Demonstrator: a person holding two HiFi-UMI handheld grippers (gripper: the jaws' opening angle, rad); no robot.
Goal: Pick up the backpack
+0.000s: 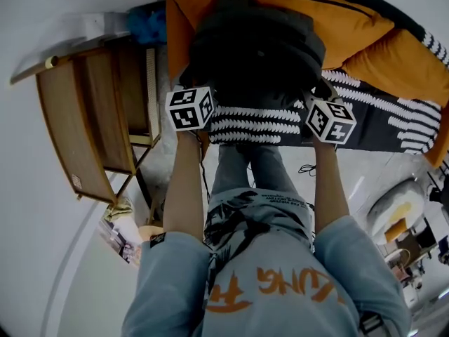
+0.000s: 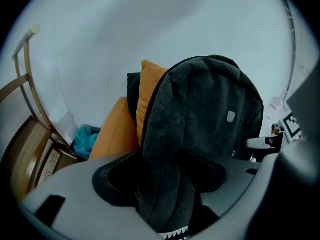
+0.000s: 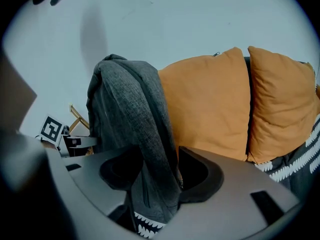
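The backpack (image 1: 256,44), soft, floppy and probably light, leans against orange cushions (image 3: 210,104), and its thick side edges, the best holds, sit unclamped inside the wide-open left claw (image 2: 167,184) and right claw (image 3: 155,174).

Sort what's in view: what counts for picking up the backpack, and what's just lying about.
For the job:
- backpack
- left gripper and right gripper, each astride the backpack's fabric

Just lying about:
- orange cushions
- black-and-white patterned cover
- wooden stand
- blue cloth
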